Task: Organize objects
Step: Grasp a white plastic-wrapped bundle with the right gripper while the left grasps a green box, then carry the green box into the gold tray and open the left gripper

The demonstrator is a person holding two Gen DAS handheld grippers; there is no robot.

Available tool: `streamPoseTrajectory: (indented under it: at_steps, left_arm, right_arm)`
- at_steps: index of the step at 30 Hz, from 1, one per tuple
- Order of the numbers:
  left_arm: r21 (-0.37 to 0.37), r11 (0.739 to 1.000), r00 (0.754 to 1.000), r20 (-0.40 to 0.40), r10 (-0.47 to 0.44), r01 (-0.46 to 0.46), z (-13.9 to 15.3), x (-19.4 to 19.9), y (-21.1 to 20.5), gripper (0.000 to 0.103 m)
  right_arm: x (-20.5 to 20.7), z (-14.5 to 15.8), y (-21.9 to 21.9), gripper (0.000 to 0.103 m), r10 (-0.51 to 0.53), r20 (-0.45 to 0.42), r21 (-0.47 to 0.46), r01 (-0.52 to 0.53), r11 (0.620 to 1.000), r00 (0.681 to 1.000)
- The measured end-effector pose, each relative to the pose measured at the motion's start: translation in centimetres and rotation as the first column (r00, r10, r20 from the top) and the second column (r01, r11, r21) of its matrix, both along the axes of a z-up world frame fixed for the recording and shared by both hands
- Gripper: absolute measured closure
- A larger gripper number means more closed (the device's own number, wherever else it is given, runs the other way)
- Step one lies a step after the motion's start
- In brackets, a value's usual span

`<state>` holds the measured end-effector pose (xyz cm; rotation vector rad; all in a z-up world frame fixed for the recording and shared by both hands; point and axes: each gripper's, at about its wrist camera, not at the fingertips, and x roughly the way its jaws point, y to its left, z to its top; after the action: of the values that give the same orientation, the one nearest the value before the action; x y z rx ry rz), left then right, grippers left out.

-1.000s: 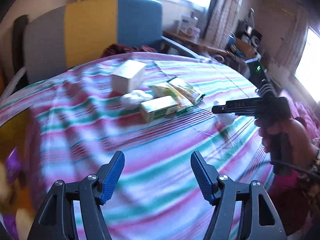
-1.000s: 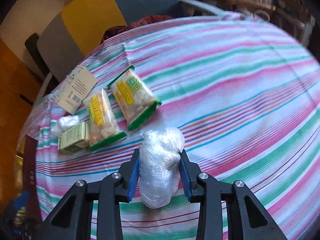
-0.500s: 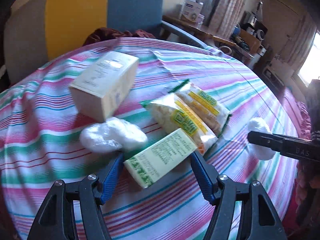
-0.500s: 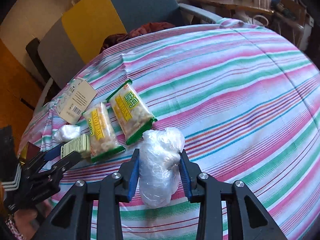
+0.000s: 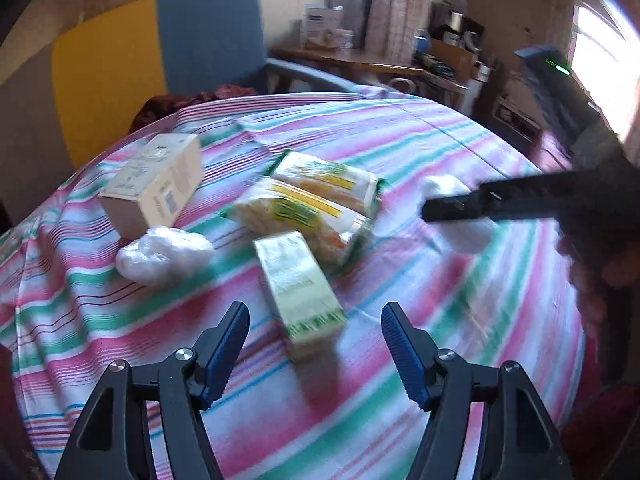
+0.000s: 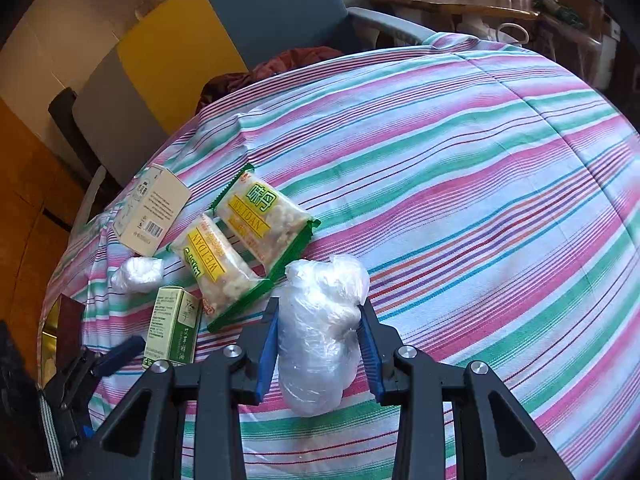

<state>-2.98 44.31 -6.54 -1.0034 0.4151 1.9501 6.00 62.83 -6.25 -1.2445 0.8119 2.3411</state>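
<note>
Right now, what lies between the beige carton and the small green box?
A loose plastic-wrapped white bundle lies between the beige carton and the small green box, clearest in the right wrist view.

We see daylight flooding in from the window (image 5: 600, 52) at the right of the left wrist view, blown out to white glare. That view is smeared by motion blur; print on the green box (image 5: 298, 288) is unreadable. The right wrist view is sharper, with the striped tablecloth (image 6: 460, 184) evenly lit. Both frames bulge and darken at the corners, perhaps from lens vignetting.
</note>
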Motion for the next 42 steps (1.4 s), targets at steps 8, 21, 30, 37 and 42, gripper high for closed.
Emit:
streamPoseTrajectory:
  at_steps: [8, 21, 30, 37, 42]
  left_arm:
    - [-0.02, 0.997, 0.997, 0.032, 0.076, -0.075, -1.7, -1.0, 2.1, 0.061]
    - [0.022, 0.997, 0.997, -0.007, 0.073, -0.073, -2.5, -0.4, 0.6, 0.073]
    - [0.085, 0.986, 0.989, -0.033, 0.147, -0.144, -1.8, 0.7, -2.5, 0.074]
    - [0.128, 0.979, 0.982, -0.088, 0.169, -0.157, -0.9, 2.6, -4.8, 0.074]
    - [0.158, 0.972, 0.976, -0.109, 0.191, -0.172, -0.4, 3.6, -6.4, 0.073]
  right_arm:
    - [-0.4, -0.1, -0.1, 0.066, 0.01, 0.012, 0.013, -0.011, 1.0, 1.0]
    - [-0.5, -0.2, -0.8, 0.066, 0.038, 0.038, 0.052, -0.04, 0.998, 0.999]
    - [-1.0, 0.8, -2.4, 0.066, 0.086, 0.061, 0.188, -0.096, 0.977, 0.994]
    - [-1.3, 1.3, -3.4, 0.066, 0.115, 0.069, 0.269, -0.13, 0.954, 0.991]
    - [-1.4, 1.2, -3.8, 0.066, 0.125, 0.072, 0.277, -0.14, 0.951, 0.99]
